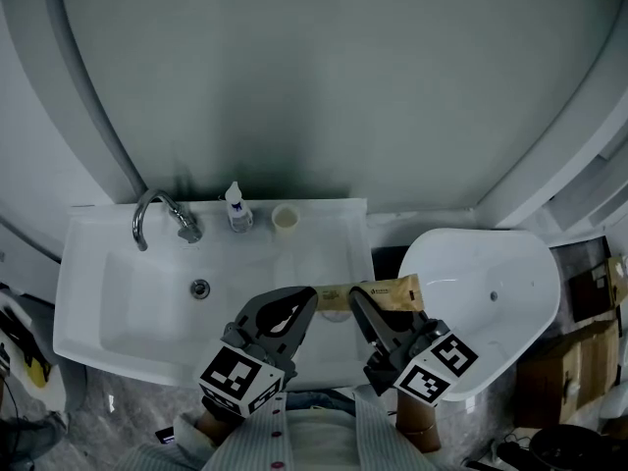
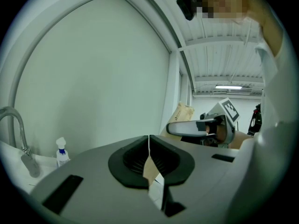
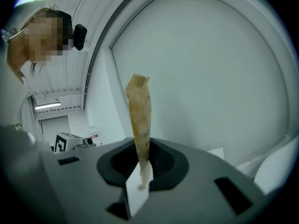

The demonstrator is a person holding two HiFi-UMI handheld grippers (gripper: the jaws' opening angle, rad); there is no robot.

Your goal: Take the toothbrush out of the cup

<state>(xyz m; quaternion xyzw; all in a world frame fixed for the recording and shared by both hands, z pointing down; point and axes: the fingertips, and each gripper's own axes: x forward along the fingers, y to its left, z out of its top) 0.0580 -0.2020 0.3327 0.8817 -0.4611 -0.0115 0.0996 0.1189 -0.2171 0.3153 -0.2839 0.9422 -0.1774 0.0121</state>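
While both claws point level above the sink (image 1: 98,292) front rim, left gripper (image 1: 312,300) is closed on one end of a brown paper packet (image 1: 385,290) and right gripper (image 1: 357,300) clamps the same packet further along. Cup (image 1: 285,219) stands on back ledge, just right of bottle (image 1: 237,209). Toothbrush itself cannot be made out

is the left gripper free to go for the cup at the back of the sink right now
Probably not yet. The left gripper is shut on one end of a brown paper packet that the right gripper also clamps. The way over the sink to the cup looks clear.
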